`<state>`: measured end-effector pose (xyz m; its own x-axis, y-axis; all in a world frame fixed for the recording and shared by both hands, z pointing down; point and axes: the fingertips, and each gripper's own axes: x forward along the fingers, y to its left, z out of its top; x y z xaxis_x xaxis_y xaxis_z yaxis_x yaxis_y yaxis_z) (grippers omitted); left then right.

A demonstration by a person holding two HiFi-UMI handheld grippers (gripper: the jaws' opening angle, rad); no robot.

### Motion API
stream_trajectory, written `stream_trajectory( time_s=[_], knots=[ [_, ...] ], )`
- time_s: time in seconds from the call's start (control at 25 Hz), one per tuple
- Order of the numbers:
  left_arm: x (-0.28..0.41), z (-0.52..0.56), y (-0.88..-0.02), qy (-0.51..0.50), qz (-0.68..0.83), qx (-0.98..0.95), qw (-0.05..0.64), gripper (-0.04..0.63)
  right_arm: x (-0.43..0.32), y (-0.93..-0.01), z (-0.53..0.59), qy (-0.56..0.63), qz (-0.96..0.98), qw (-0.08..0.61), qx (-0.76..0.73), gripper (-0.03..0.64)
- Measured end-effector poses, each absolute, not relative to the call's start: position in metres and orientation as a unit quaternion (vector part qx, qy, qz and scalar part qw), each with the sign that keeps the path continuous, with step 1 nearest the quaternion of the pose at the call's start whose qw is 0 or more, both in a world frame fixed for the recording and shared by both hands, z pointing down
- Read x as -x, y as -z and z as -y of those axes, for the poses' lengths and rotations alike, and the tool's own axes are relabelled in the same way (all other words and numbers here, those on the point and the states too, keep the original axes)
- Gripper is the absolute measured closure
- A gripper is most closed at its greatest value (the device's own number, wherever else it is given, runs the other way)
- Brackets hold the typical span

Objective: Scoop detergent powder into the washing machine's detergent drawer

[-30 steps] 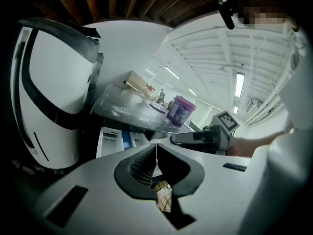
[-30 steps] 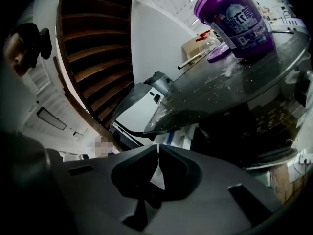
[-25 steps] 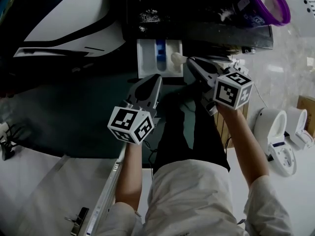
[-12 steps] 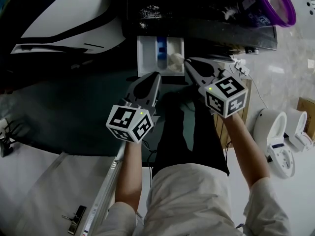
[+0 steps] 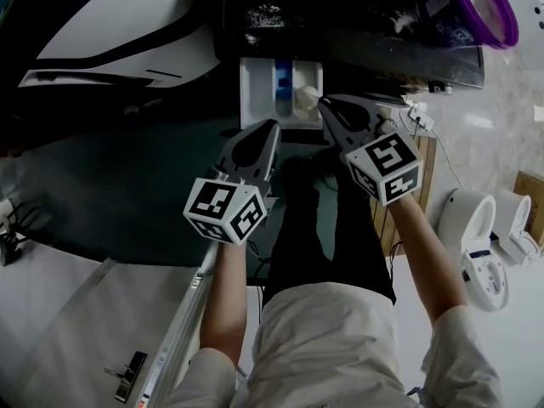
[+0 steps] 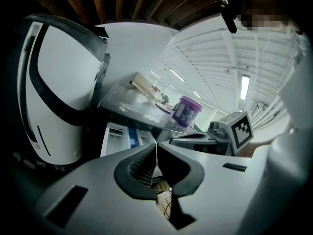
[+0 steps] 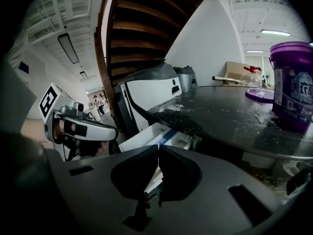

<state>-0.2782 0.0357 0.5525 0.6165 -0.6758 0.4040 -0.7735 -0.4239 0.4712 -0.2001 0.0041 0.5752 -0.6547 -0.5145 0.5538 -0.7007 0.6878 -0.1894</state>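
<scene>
On the dark countertop (image 7: 234,116): scattered white powder (image 7: 177,108) and a purple tub (image 7: 292,84).

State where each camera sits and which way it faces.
Head view: on the head, facing down at drawer; forearms, left tool, right tool with scoop show.
Left tool view: on left tool, facing drawer; right tool shows.
Right tool view: on right tool, facing drawer; left tool shows.
Shared: drawer and tub in all.

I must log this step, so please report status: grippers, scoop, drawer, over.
Left gripper shut, empty, near the drawer front. Right gripper shut on scoop, held over the open drawer. Nothing seen in the way.
</scene>
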Motion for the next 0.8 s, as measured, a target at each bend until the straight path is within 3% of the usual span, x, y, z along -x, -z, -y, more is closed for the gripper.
stream_trajectory(
  time_s=[0.8],
  knots=[
    [0.281, -0.037, -0.553, -0.077, 0.434, -0.839, 0.319, 0.574, 0.211, -0.575, 0.006, -0.097, 0.894, 0.297, -0.322, 0.607]
  ],
)
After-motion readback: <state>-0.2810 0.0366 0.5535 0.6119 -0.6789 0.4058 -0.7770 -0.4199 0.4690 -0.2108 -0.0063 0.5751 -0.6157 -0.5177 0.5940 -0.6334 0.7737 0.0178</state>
